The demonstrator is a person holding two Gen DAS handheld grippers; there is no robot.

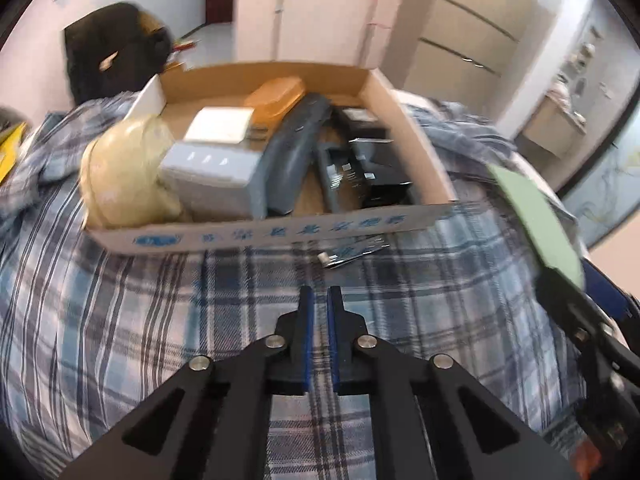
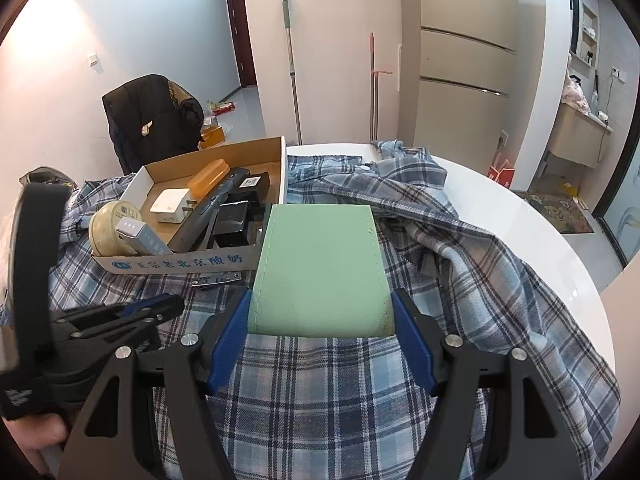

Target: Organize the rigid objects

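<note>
Most of the sorting appears done: the cardboard box (image 2: 188,260) on the plaid cloth (image 2: 320,392) is already well filled, and only two things are seen outside it. One is the green case (image 2: 320,272), gripped across its width by the right gripper (image 2: 322,320), whose blue pads press on both its sides; it is held just above the cloth, close beside the box's near right corner. The other is the small metal nail clipper (image 1: 352,254), lying on the cloth right against the box's front wall and not yet picked up. The left gripper (image 1: 320,300) is clenched with nothing between its jaws; it is pointed down at the cloth, a little short of the clipper.

Inside the box the following can be counted: one roll of tape (image 2: 107,227) at the near left corner, one grey power bank (image 2: 142,238) leaning by it, one white plug adapter (image 2: 170,206), one orange case (image 2: 210,178), one long grey-blue tool (image 1: 290,152) laid lengthwise, and at least two black blocks (image 2: 236,222) on the right side, though their exact number cannot be told from the blur and overlap. A thin white divider (image 2: 283,172) stands at the box's right wall.

What is judged left: the green case set into the box, then the clipper fetched
</note>
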